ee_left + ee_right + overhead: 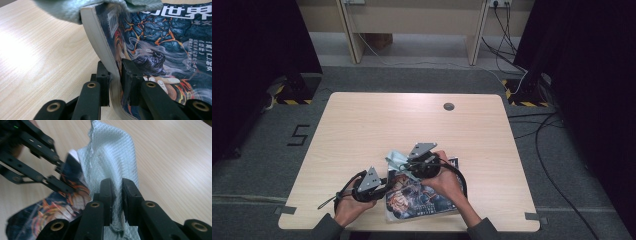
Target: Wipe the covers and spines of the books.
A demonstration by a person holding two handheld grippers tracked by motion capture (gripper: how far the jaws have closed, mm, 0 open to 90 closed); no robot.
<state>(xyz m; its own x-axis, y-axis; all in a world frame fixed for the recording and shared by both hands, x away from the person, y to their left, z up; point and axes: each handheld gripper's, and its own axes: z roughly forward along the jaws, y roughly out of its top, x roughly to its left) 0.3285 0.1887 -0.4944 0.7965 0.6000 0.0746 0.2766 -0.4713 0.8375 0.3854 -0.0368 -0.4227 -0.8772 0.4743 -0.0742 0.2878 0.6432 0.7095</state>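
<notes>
A magazine [422, 197] with a dark, fiery cover lies near the table's front edge. My left gripper [384, 185] is shut on its left edge, and the left gripper view shows the magazine [160, 47] bent up between the two jaws. A pale green cloth [396, 159] rests over the magazine's far corner. My right gripper [408, 167] is shut on that cloth [112, 160], which stands up between its jaws. The cloth [75, 7] drapes over the top of the magazine in the left gripper view. The magazine [50, 210] and the left gripper's arms show at the left of the right gripper view.
The wooden table [362, 125] has a round grey cable hole [449, 106] near its far edge. Black cables [542, 150] run over the grey floor at the right. A desk frame [412, 30] stands beyond the table.
</notes>
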